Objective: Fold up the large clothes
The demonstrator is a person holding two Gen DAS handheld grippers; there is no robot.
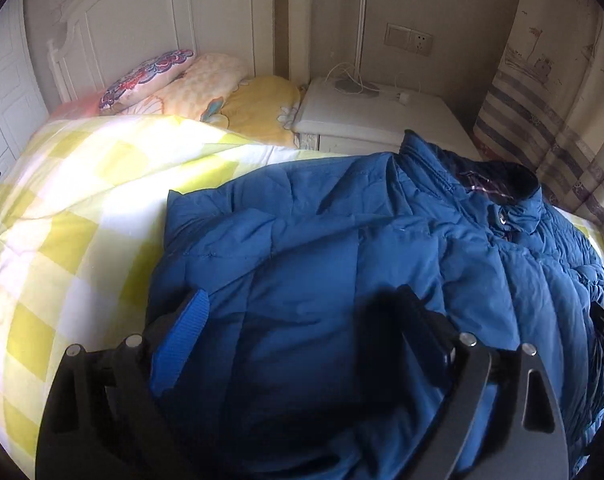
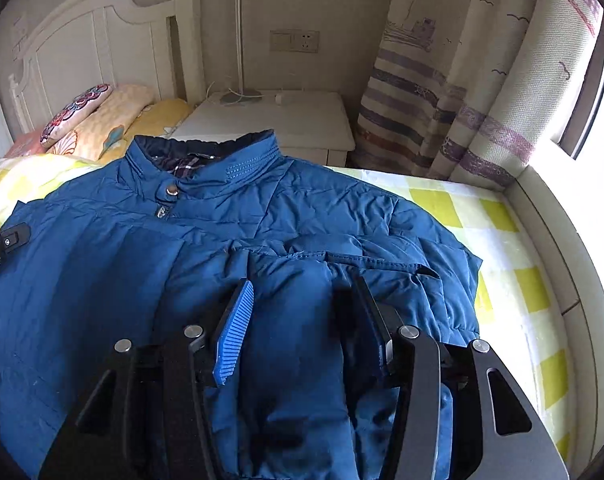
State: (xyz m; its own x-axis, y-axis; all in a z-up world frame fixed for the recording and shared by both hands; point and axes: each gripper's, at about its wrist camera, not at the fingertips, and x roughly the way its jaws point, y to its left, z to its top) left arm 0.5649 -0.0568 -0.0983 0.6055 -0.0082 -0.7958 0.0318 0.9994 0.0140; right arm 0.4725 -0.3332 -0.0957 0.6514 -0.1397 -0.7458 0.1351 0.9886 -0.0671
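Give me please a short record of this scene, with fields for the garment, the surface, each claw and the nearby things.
garment: blue padded jacket, front up, collar toward the headboard
surface: bed with yellow checked sheet
left claw: open, jacket fabric between the fingers
right claw: open, fabric bulging between the fingers
nearby: pillows, white nightstand, striped curtain

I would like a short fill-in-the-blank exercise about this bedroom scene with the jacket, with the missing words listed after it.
1. The padded jacket spread on the bed is ____ in colour.
2. The bedcover under the jacket has a checked pattern of white and ____.
3. Fingers of the left gripper and the right gripper stand ____, with jacket fabric between them.
4. The bedside cabinet stands between the headboard and the ____.

Missing words: blue; yellow; apart; curtain
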